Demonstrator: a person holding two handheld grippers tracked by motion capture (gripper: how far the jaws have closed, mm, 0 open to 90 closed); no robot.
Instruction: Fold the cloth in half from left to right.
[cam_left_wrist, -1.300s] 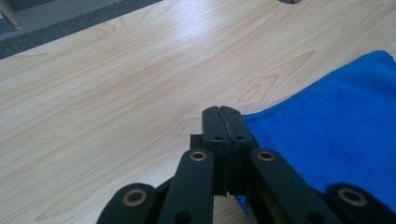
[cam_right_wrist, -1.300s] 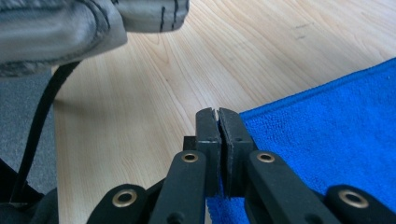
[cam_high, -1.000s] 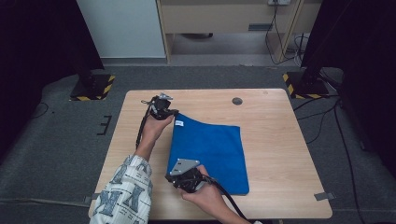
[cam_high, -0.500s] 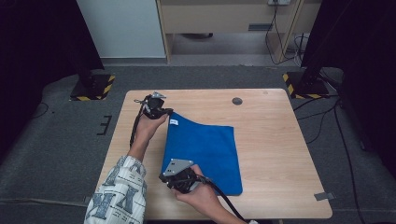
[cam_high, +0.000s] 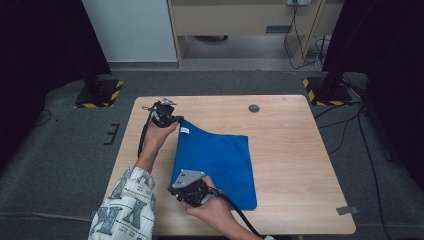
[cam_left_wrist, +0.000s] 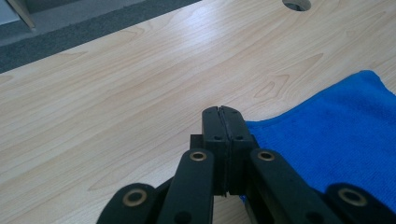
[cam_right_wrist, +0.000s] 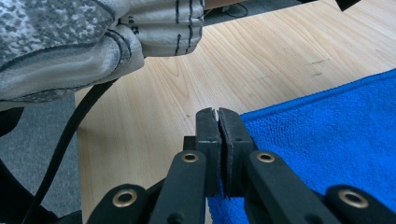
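A blue cloth (cam_high: 215, 162) lies flat on the wooden table (cam_high: 300, 165), with a small white tag (cam_high: 184, 130) near its far left corner. My left gripper (cam_high: 176, 120) is shut on that far left corner; in the left gripper view (cam_left_wrist: 222, 112) the cloth (cam_left_wrist: 336, 140) spreads out to the right from under the closed jaws. My right gripper (cam_high: 174, 192) is shut on the near left corner. In the right gripper view (cam_right_wrist: 215, 114) the cloth (cam_right_wrist: 327, 140) also runs from beneath the pressed-together jaws.
A round cable hole (cam_high: 254, 108) sits in the table's far side. A patterned sleeve (cam_right_wrist: 93, 37) and a black cable (cam_right_wrist: 70, 135) hang close to the right gripper. Bare wood lies right of the cloth. Yellow-black stand feet (cam_high: 100, 95) stand on the grey floor beyond the table.
The cloth has slid a little to the left across the table, with both grippers shifting left along with its left corners. Both pairs of jaws stay closed.
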